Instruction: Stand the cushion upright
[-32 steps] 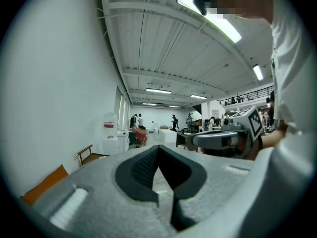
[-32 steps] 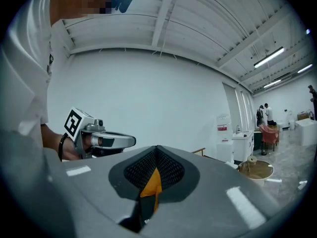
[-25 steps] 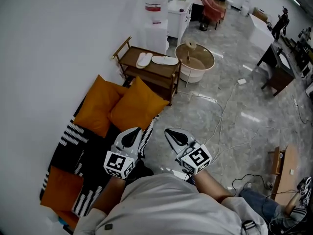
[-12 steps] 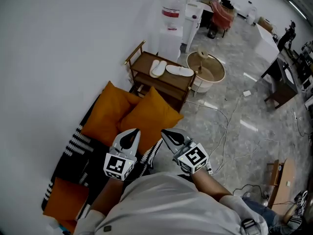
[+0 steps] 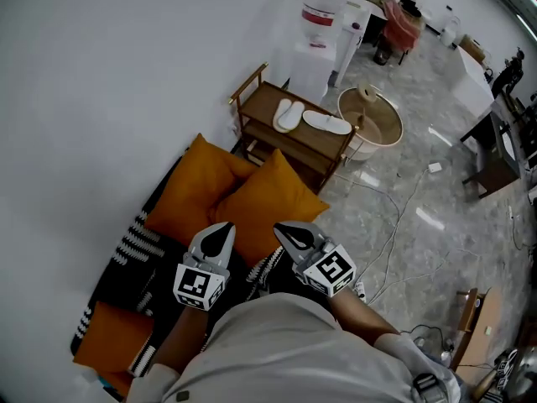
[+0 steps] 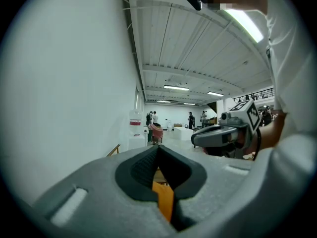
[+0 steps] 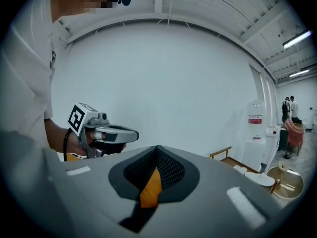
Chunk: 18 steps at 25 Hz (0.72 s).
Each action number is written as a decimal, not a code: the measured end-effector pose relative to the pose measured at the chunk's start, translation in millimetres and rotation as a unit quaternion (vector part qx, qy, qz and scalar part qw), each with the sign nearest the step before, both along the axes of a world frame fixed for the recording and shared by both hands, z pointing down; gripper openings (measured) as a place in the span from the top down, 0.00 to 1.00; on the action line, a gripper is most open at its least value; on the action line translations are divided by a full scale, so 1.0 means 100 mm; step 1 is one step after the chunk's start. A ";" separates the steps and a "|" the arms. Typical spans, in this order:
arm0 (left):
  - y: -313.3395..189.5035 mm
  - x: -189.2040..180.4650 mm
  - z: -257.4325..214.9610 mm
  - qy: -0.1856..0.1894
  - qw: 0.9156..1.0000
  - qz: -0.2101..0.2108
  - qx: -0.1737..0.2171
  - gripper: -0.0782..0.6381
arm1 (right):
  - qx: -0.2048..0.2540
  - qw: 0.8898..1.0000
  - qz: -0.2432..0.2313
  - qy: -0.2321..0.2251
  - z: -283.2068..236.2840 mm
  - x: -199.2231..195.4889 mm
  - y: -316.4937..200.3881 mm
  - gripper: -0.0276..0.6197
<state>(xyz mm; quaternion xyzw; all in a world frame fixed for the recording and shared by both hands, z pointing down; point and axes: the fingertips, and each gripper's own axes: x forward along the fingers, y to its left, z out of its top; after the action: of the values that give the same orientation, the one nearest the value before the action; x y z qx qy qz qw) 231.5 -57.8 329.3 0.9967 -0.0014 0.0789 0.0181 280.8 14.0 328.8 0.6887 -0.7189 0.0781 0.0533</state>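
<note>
Overhead, the person holds the left gripper [image 5: 222,229] and the right gripper [image 5: 285,231] side by side and a little apart, both pointing nearly level toward the far end of a black-and-white patterned mat [image 5: 134,250] laid along the white wall [image 5: 101,82]. Each gripper has its jaws pressed fully together and carries nothing; only a sliver of orange fabric beyond shows through each pair. An orange cushion [image 5: 273,201] sits at the mat's far end, at its floor-side edge, just ahead of the gripper tips, tilted back against a second orange cushion [image 5: 197,185] nearer the wall. A third orange cushion [image 5: 109,338] lies flat at the mat's near corner. Beyond the far end stand a wooden rack [image 5: 298,141] bearing white slippers [image 5: 289,114], a wooden tub [image 5: 373,124] and a water dispenser [image 5: 317,32].
</note>
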 end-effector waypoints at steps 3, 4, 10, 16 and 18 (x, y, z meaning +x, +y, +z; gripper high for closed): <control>-0.09 0.07 0.12 -0.011 1.000 -0.011 0.000 0.88 | -0.005 1.000 -0.010 -0.008 0.11 0.16 -0.12 0.94; -0.12 0.12 0.15 -0.015 1.000 -0.014 0.000 0.89 | -0.006 1.000 -0.014 -0.010 0.13 0.23 -0.17 0.94; -0.46 0.52 0.36 -0.041 0.998 -0.048 -0.009 0.88 | -0.021 0.998 -0.045 -0.027 0.33 0.81 -0.55 0.94; -0.87 1.03 0.72 -0.074 0.994 -0.074 -0.023 0.88 | -0.066 0.995 -0.075 -0.028 0.66 1.54 -1.00 0.94; -1.01 1.17 0.91 -0.086 0.992 -0.084 -0.032 0.88 | -0.085 0.993 -0.083 -0.026 0.82 1.77 -1.13 0.94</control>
<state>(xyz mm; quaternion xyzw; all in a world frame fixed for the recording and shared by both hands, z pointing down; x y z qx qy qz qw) 348.4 -158.7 420.2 0.9815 -0.0838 0.1630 0.0559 458.2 -99.2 411.1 0.6171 -0.7657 0.1522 0.0989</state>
